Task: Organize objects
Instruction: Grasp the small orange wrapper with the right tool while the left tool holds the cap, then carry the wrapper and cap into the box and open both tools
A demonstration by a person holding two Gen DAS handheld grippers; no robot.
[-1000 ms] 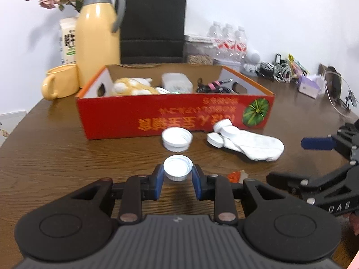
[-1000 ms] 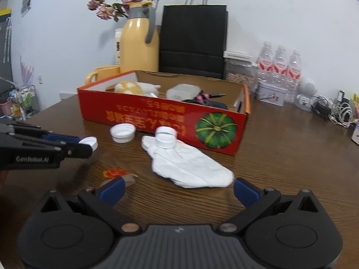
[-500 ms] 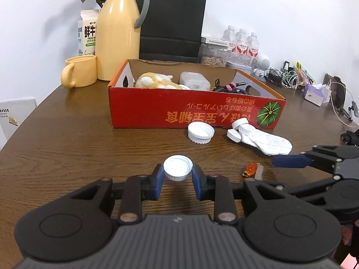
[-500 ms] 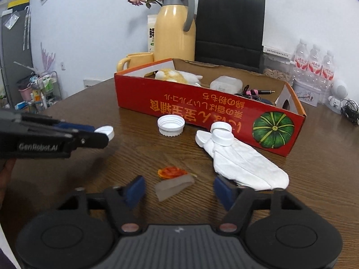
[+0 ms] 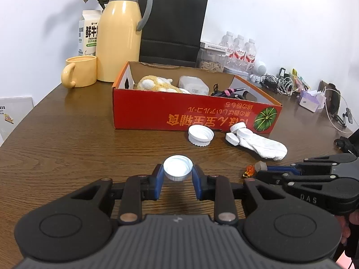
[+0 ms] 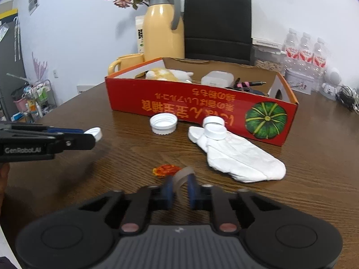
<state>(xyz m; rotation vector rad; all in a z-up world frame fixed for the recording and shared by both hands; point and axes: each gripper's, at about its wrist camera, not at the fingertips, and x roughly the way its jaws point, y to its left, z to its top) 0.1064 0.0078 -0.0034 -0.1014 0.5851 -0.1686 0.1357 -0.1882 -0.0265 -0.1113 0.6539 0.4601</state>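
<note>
The left gripper [image 5: 178, 174] is clamped on a small white bottle cap [image 5: 178, 167], holding it by the rim just above the brown wooden table [image 5: 67, 148]. Beside it, the right gripper [image 6: 180, 185] has just been closing, and its blue pads now pinch the pale, translucent end of a small wrapper [image 6: 181, 176] whose crumpled orange part [image 6: 166, 170] lies on the table right in front of the fingertips. Further back stands a long red cardboard box [image 5: 193, 115] with a green pumpkin printed at one end; inside it I can see a yellow-and-white plush toy [image 5: 157, 84], a pale plastic container [image 5: 193, 84] and some dark cables. In front of the box, an open white lid [image 5: 200, 135] lies rim-up on the table, and near it a white folded cloth [image 5: 263, 146] carries two more white caps [image 5: 243, 132] at the end closest to the box. Behind the box, by the wall, there are a yellow thermos jug [image 5: 120, 35], a yellow mug [image 5: 79, 71], a milk carton [image 5: 88, 33], a black paper bag [image 5: 171, 27] and a few water bottles [image 5: 240, 50].
</note>
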